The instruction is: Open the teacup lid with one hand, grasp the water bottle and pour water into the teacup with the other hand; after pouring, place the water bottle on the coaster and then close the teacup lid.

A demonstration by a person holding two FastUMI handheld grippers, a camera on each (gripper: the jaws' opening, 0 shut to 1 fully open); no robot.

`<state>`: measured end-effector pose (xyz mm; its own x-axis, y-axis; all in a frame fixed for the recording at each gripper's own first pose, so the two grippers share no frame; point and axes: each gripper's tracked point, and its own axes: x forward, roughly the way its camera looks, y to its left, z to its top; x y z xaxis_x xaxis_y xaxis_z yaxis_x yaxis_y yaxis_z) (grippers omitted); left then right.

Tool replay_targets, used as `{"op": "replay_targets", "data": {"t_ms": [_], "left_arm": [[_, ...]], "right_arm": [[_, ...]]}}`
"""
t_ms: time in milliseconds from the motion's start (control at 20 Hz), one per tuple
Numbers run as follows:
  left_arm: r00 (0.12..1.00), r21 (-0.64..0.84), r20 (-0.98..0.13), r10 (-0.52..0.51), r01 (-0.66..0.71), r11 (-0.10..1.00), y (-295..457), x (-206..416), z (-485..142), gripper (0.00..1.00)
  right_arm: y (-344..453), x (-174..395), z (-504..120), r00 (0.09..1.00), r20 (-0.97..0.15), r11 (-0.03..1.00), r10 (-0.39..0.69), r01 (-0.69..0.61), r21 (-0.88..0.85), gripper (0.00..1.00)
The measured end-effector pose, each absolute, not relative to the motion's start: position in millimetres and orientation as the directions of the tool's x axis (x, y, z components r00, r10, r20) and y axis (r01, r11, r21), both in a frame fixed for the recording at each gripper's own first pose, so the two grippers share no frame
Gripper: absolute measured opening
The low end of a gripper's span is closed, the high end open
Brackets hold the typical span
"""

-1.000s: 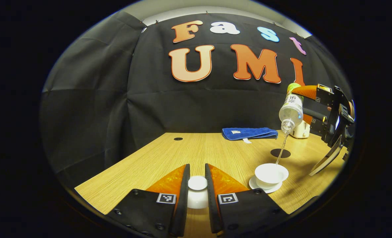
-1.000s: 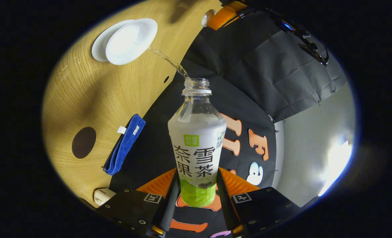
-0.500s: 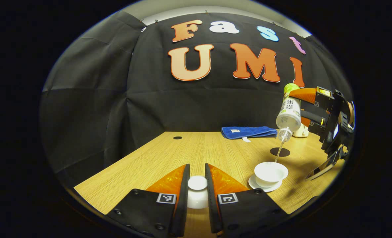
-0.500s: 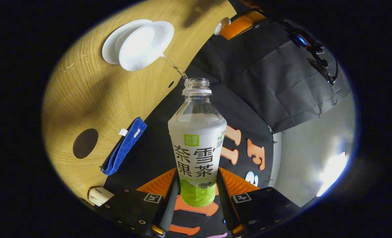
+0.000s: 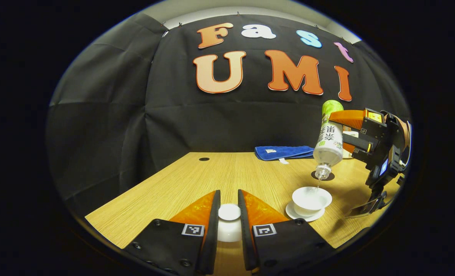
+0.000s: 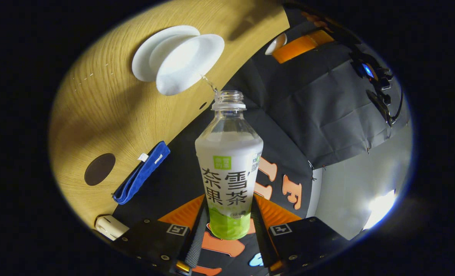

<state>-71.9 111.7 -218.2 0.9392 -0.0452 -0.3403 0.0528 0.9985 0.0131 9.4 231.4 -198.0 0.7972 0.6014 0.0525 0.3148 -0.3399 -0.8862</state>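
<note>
In the left gripper view, your left tongs (image 5: 229, 214) are pinching the teacup lid (image 5: 229, 212) above the worktop (image 5: 196, 180); the open teacup (image 5: 311, 198) is sitting ahead to their right. In the right gripper view, your right tongs (image 6: 227, 218) are clamping the tilted water bottle (image 6: 229, 168), trickling water into the teacup (image 6: 189, 63) ahead of them.

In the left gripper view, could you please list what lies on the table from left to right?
Teacup lid in the left gripper → blue towel → teacup → right gripper holding the water bottle.
</note>
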Motion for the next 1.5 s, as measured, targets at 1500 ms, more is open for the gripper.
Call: {"op": "replay_targets", "data": {"t_ms": [1500], "left_arm": [[0.97,-0.009,-0.156,-0.185,0.186,0.983,26.4,-56.4,-138.3,0.32]], "right_arm": [[218.4,-17.5,-281.7,0.936,-0.086,0.75,0.341,-0.326,-0.576,0.63]]}}
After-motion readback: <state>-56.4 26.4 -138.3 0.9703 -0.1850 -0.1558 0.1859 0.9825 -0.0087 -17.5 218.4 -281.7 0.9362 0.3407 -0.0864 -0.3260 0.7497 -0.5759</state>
